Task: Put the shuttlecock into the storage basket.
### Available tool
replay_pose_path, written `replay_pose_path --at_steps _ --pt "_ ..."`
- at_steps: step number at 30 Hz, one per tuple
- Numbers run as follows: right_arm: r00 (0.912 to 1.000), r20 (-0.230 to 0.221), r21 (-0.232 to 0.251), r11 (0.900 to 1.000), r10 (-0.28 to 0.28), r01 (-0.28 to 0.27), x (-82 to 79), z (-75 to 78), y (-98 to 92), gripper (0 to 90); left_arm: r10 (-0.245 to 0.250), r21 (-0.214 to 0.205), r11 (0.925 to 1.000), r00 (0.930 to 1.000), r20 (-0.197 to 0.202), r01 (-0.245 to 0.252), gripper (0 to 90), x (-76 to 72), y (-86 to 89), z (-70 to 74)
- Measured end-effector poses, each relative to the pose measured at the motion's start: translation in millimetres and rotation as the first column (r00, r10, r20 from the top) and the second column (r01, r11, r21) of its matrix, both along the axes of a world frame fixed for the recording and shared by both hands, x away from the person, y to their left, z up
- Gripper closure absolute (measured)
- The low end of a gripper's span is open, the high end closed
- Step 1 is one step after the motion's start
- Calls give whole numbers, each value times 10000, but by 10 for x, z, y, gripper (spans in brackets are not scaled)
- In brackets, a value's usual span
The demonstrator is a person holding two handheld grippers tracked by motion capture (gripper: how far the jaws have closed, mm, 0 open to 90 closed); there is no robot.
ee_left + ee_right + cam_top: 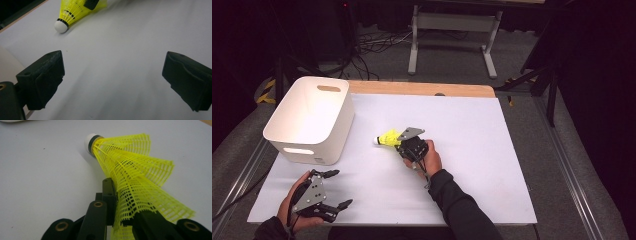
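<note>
step: grasp made, right gripper [401,142] has its fingers clamped on the skirt of the yellow shuttlecock [388,138]
shuttlecock place: lying on the white worktop [472,150], cork end toward the white bin [312,117], skirt squashed between the fingers [109,195]
left gripper [334,189]: fingers apart, nothing held, idle near the worktop's front edge
lift: not yet, cork looks to be on the surface
next: raise it clear, carry over the bin rim, likely release inside; mesh grip is thin, may slip
</note>
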State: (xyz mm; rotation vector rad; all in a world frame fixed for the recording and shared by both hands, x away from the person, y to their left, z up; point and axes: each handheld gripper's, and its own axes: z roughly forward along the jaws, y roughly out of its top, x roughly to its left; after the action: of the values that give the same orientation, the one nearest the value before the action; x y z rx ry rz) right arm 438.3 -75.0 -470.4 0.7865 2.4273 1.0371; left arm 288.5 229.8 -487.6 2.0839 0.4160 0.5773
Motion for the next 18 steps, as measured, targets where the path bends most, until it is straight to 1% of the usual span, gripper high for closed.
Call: replay_pose_path --at_steps 3,6,11,18 --pt "10000 78 -52 10000 2 -2 -6 4 8 862 11 -8 10000 10000 2 -11 50 0 0 1" --pt "9999 153 14 10000 -58 58 -10 12 -1 866 18 -6 10000 10000 4 -18 50 1 1 1" --pt "9995 255 271 9995 -170 163 -18 47 -41 870 67 -19 10000 10000 6 -67 50 3 5 3" --pt "9988 476 766 9970 -139 102 -103 170 -161 872 187 -106 9998 9998 -33 -188 51 -1 13 3"
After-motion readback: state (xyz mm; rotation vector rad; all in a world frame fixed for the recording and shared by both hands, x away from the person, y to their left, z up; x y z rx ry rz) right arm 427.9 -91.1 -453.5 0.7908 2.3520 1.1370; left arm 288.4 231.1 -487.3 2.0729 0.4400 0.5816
